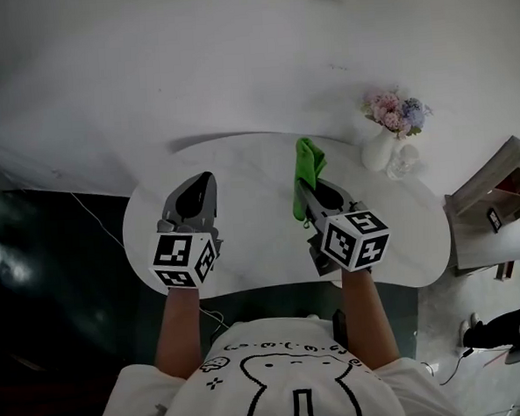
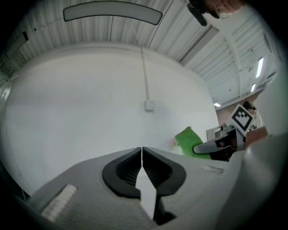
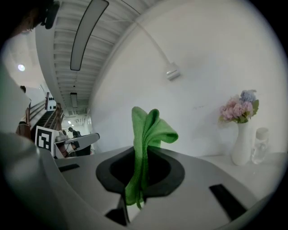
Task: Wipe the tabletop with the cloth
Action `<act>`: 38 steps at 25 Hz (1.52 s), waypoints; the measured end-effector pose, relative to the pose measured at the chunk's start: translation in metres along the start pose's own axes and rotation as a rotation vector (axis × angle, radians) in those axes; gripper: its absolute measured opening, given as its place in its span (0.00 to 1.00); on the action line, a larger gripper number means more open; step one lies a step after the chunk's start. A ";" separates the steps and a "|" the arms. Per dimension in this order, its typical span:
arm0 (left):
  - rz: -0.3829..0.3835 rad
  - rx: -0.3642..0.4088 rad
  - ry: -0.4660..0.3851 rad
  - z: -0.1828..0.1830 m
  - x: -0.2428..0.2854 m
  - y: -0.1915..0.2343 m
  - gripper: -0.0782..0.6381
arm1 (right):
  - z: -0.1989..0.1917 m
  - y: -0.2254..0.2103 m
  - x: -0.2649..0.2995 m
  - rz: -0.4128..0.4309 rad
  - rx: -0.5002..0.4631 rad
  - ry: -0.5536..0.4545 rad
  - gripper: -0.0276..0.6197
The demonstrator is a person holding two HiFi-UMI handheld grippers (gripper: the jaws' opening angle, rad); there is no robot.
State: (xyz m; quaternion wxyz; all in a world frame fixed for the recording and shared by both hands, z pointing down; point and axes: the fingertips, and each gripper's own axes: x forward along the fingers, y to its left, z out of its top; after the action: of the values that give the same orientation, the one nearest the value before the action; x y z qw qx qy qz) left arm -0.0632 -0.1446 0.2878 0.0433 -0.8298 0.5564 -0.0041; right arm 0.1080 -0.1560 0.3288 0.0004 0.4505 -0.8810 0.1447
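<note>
A white wall stands behind a pale, rounded desk (image 1: 249,173). In the head view, a white vase (image 1: 378,150) with flowers and a small clear bottle (image 1: 404,160) stand near the desk's edge at about 2 o'clock. The left gripper (image 1: 207,176) hovers over the desk at 9 o'clock. The right gripper (image 1: 302,186) is near the centre, and the green cloth (image 1: 309,163) sticks out from its tips toward 12 o'clock. From this view I cannot tell if the cloth touches the desk. In the left gripper view, the two jaws meet at their tips with nothing between them, so this gripper is closed and empty. The cloth shows at 3 o'clock, against the wall. In the right gripper view, the jaws are pinched on a bunched fold of the cloth. Its free part rises above them and flops over at the top, while a short end hangs below. The cloth looks light, soft and not slippery, and it bends under its own weight. I judge that a pinch on a thick bunch like this one is secure. For wiping, however, more of the fabric should lie flat on the desk.
</note>
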 end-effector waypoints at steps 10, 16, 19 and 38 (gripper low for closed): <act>-0.019 0.058 -0.040 0.018 0.015 -0.009 0.14 | 0.047 -0.033 -0.048 -0.156 -0.246 -0.153 0.11; -0.009 0.141 -0.074 0.036 0.022 -0.009 0.14 | 0.069 -0.040 -0.071 -0.225 -0.398 -0.228 0.11; -0.019 0.216 -0.093 0.047 0.024 -0.012 0.14 | 0.078 -0.041 -0.081 -0.246 -0.452 -0.252 0.11; -0.011 0.227 -0.232 0.080 0.007 -0.016 0.14 | 0.107 -0.047 -0.125 -0.307 -0.527 -0.335 0.11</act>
State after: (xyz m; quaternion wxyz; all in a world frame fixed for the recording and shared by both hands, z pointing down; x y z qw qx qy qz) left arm -0.0409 -0.1395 0.2089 0.2008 -0.8176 0.5389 0.0284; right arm 0.2334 -0.1096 0.2219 -0.0059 0.5795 -0.7980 -0.1655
